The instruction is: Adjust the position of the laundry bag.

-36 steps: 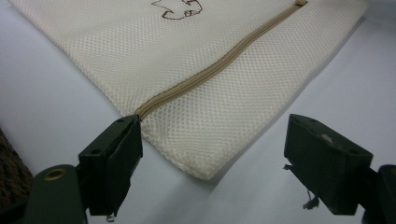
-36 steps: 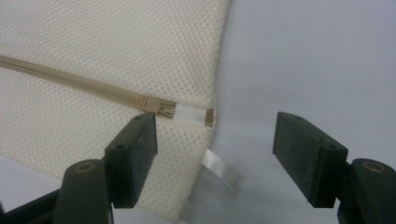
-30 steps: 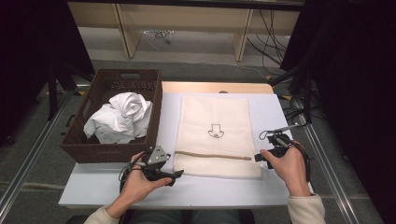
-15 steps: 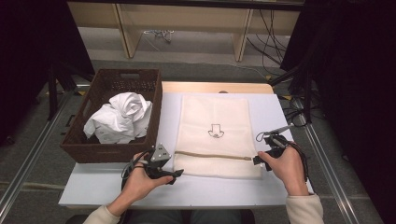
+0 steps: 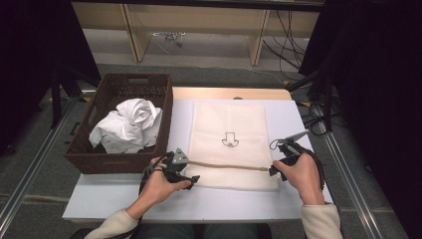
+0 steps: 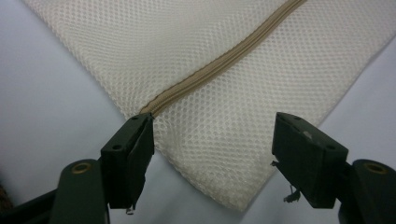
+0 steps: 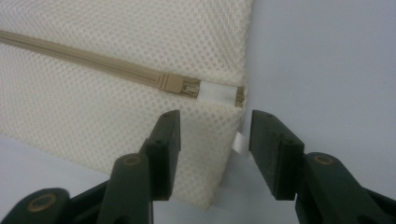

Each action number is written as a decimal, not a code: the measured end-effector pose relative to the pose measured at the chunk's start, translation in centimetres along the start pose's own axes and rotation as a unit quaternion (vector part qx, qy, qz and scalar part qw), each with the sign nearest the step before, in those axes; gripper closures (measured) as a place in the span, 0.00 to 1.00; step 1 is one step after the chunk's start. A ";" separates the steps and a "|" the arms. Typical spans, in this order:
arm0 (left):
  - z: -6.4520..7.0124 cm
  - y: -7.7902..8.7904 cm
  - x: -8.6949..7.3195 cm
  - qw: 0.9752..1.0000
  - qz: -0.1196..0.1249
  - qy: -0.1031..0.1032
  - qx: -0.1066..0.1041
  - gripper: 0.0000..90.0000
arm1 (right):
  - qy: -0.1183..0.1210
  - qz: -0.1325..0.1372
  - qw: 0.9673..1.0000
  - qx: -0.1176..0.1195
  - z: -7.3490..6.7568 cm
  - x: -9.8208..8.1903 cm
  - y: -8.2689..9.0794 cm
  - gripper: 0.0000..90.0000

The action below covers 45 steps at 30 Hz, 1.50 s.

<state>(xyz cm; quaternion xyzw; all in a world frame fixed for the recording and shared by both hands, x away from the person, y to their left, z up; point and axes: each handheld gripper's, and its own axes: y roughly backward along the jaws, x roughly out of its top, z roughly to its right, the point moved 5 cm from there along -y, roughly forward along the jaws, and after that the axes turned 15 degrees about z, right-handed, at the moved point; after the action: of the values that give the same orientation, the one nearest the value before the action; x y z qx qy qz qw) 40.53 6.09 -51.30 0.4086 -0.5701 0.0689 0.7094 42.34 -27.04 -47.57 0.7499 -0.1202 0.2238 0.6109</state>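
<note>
Both grippers straddle the mesh bag [image 5: 234,144] corners, left fingers [image 6: 130,154] wide, right fingers [image 7: 166,154] just closing, gripping nothing; next, pinch beside the zipper [image 7: 175,85].

Cream mesh laundry bag [image 5: 234,144]: woven synthetic netting, fine open honeycomb cells, matt, slightly rough. Tan fabric zipper [image 6: 224,60] across it: tightly woven ribbed tape, dull sheen, ending in a small white smooth plastic-looking tab [image 7: 217,92]. Pale blue-grey desk [image 5: 288,117]: smooth, even, matt surface. Dark brown wicker basket [image 5: 117,162]: coarse woven strands, rough, matt. Crumpled white cloth [image 5: 129,124] inside it: soft, creased fabric. Left claw [image 6: 212,140] and right claw [image 7: 212,140]: black moulded plastic, matt, with brass-coloured metal pivot rivets.
</note>
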 end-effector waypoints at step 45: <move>0.7 -0.2 -1.1 0.999 -0.013 0.045 0.007 0.93 | -0.015 -0.071 0.996 -0.050 -0.6 -1.4 -1.3 0.98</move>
<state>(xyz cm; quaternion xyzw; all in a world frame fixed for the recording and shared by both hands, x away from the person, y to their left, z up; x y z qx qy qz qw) 39.78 5.91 -52.33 0.4179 -0.5313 0.0821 0.7324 41.58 -26.29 -49.33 0.7285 -0.0869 0.1629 0.6597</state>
